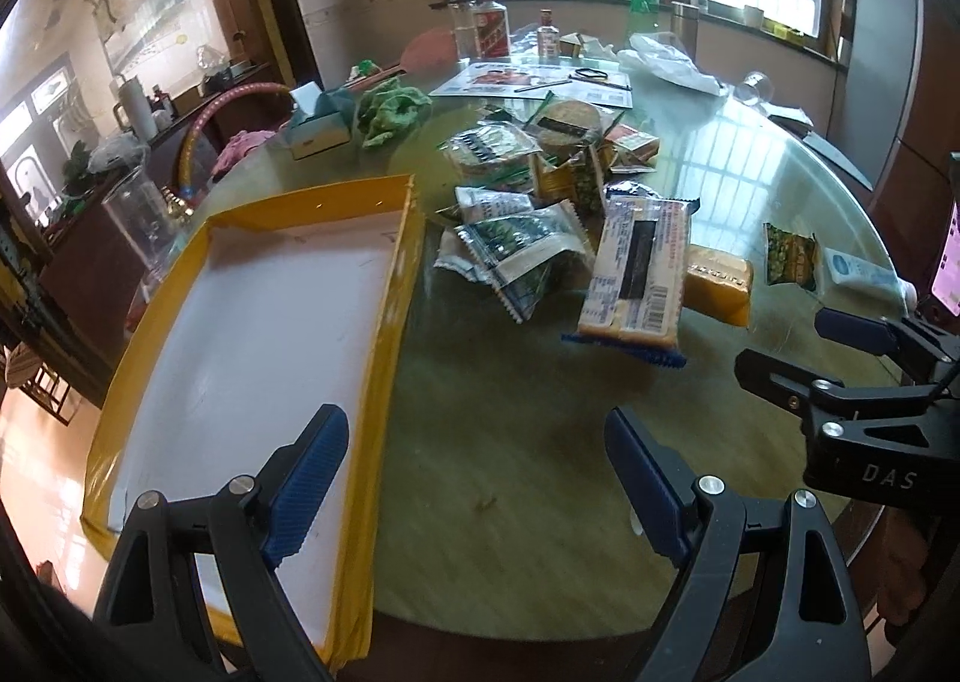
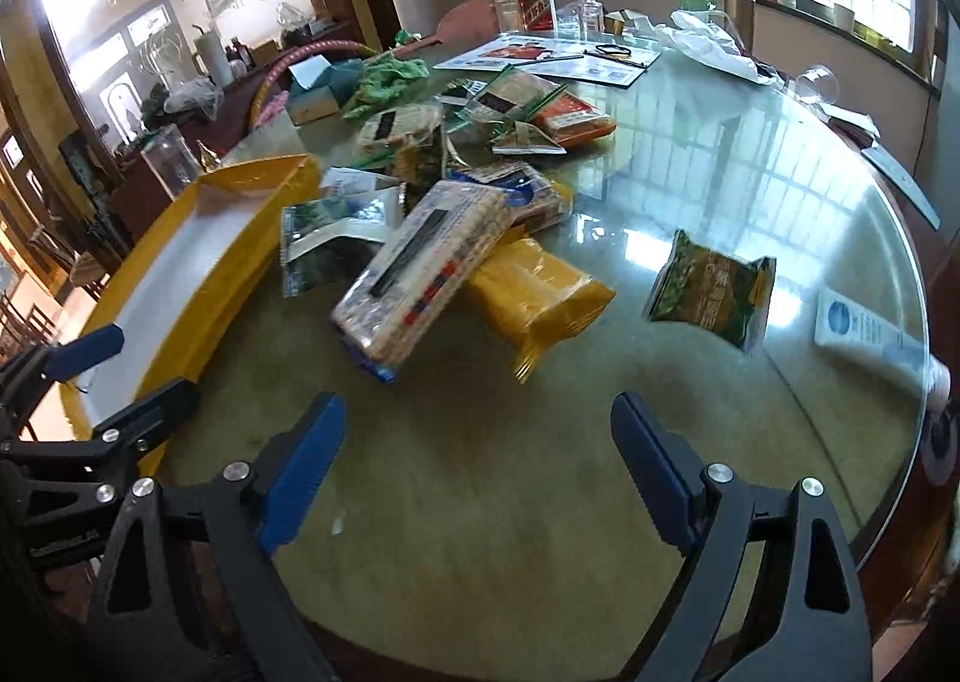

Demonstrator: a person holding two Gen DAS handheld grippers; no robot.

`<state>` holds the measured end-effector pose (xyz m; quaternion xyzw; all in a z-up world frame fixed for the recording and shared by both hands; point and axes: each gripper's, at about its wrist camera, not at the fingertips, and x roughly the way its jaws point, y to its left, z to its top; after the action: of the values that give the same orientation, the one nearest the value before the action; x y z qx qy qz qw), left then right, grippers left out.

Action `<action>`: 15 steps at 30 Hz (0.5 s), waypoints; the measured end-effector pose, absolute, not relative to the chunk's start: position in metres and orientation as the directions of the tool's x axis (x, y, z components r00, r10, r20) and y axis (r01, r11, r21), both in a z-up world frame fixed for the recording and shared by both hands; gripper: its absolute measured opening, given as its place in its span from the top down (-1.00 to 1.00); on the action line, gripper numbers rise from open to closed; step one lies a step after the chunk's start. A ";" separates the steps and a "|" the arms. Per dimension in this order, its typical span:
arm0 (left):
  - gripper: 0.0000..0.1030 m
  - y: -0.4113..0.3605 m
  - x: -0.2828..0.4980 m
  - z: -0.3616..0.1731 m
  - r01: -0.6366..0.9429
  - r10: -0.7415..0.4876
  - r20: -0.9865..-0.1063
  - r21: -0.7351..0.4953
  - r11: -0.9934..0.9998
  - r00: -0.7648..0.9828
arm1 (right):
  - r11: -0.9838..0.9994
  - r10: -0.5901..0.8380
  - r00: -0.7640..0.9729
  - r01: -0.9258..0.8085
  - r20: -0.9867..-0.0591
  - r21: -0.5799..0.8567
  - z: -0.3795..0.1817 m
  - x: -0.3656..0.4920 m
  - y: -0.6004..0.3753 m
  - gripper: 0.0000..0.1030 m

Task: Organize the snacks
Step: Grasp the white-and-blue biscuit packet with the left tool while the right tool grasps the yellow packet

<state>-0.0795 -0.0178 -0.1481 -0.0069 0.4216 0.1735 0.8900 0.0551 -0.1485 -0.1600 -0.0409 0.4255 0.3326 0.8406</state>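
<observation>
A pile of snack packets (image 1: 540, 190) lies on the round glass-topped table (image 1: 510, 442). At its near side a long cracker pack (image 1: 639, 274) (image 2: 420, 268) rests on a yellow packet (image 1: 720, 283) (image 2: 534, 292). A green pea packet (image 1: 792, 256) (image 2: 711, 289) lies apart to the right. An empty yellow-rimmed tray (image 1: 252, 334) (image 2: 180, 274) sits to the left. My left gripper (image 1: 480, 484) is open and empty, near the tray's right rim. My right gripper (image 2: 480, 466) is open and empty, short of the pile; it also shows in the left wrist view (image 1: 798, 346).
A white tube (image 2: 870, 337) lies near the right table edge. Bottles (image 1: 489, 24), papers (image 1: 540, 78), a green cloth (image 1: 390, 108), a tissue box (image 1: 315, 120) and a plastic bag (image 1: 672, 60) stand at the far side. A glass jug (image 1: 141, 214) stands beyond the tray.
</observation>
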 end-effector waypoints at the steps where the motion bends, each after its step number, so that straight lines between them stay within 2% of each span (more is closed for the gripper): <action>1: -0.70 -0.017 -0.078 -0.148 -0.313 0.303 -0.755 0.136 0.940 0.582 | 0.775 0.522 0.417 -0.595 -0.744 0.211 -0.161 0.058 -0.148 -0.75; 7: -0.70 -0.017 -0.062 -0.150 -0.273 0.254 -0.768 0.107 0.956 0.587 | 0.769 0.524 0.411 -0.605 -0.746 0.206 -0.164 0.071 -0.146 -0.75; 11: -0.70 -0.010 -0.044 -0.156 -0.174 0.077 -0.789 -0.039 0.984 0.610 | 0.732 0.568 0.371 -0.636 -0.735 0.245 -0.167 0.085 -0.146 -0.71; 15: -0.70 -0.001 -0.024 -0.157 -0.176 0.008 -0.803 -0.121 0.977 0.595 | 0.713 0.593 0.334 -0.640 -0.732 0.286 -0.171 0.110 -0.146 -0.59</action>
<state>-0.0238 -0.0007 -0.1567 -0.0938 0.4469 0.0516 0.8882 0.1103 -0.1464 -0.1715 -0.0265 0.4363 0.3776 0.8163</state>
